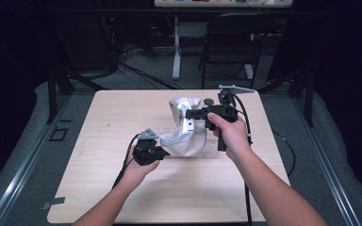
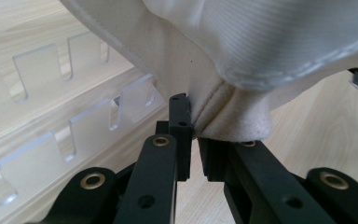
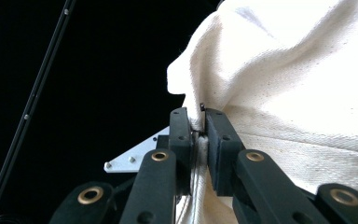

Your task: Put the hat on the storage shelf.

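You have one white cloth (image 1: 185,127) in front of you, on one wooden table (image 1: 122,188). You hold two grippers, the left gripper (image 1: 162,151) and the right gripper (image 1: 191,114), one in each hand. One clear plastic rack (image 2: 51,140) lies beside the cloth. One dark chair (image 1: 231,42) stands beyond the table.

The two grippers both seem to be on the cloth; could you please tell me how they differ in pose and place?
The left gripper sits low, close above the table, pinching the lower near edge of the cloth; the right gripper is raised higher and farther back, pinching the cloth's upper part. The left gripper points rightward in the high view, the right gripper leftward. Both are shut on the cloth, each held by one hand.
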The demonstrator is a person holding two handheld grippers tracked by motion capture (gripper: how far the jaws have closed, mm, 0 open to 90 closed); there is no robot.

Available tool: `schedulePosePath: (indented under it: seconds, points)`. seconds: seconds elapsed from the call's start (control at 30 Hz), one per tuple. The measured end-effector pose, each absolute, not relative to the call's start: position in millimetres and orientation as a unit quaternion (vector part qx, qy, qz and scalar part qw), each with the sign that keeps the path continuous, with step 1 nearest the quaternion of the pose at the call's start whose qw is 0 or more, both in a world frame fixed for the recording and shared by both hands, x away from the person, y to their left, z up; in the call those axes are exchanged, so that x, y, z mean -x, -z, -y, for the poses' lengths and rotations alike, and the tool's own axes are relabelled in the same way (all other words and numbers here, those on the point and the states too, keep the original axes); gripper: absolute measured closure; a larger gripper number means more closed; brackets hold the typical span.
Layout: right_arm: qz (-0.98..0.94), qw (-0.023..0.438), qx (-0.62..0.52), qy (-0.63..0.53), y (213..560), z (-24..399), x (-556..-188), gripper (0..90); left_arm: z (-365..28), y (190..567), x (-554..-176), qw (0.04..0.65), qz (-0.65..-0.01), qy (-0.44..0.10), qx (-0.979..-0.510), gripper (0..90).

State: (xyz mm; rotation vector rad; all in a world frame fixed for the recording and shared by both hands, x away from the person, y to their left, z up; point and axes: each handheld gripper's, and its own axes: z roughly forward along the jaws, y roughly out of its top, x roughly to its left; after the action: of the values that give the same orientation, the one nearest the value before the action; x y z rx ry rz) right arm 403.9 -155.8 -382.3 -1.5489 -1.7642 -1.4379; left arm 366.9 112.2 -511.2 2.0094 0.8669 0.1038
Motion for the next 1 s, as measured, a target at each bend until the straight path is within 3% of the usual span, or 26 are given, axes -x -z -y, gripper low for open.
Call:
schedulePosePath:
  seconds: [0.07, 0.17, 0.33, 0.5, 0.7, 0.8, 0.93, 1.0]
  points:
    - [0.628, 0.194, 0.553, 0.512, 383, 155, -404, 81.9, -112, 511, -366, 0.457, -0.354, -0.045, -0.814, 84.9]
    - [0.629, 0.190, 0.552, 0.514, 382, 155, -405, 82.0, -102, 507, -356, 0.431, -0.324, -0.101, -0.836, 85.3]
    - [0.627, 0.181, 0.553, 0.518, 380, 159, -404, 82.0, -104, 505, -355, 0.438, -0.328, -0.107, -0.830, 84.0]
    - [0.625, 0.182, 0.551, 0.521, 378, 159, -403, 82.0, -104, 502, -348, 0.444, -0.331, -0.118, -0.824, 66.0]
    - [0.625, 0.181, 0.551, 0.523, 377, 160, -404, 81.9, -103, 499, -338, 0.443, -0.323, -0.150, -0.823, 55.9]
    - [0.622, 0.182, 0.552, 0.525, 377, 160, -404, 82.0, -99, 498, -338, 0.429, -0.333, -0.166, -0.823, 58.1]
    - [0.624, 0.180, 0.551, 0.524, 377, 158, -404, 82.0, -96, 498, -340, 0.426, -0.335, -0.160, -0.825, 82.2]
    - [0.626, 0.180, 0.550, 0.523, 377, 158, -403, 81.9, -94, 498, -340, 0.425, -0.329, -0.159, -0.828, 84.3]
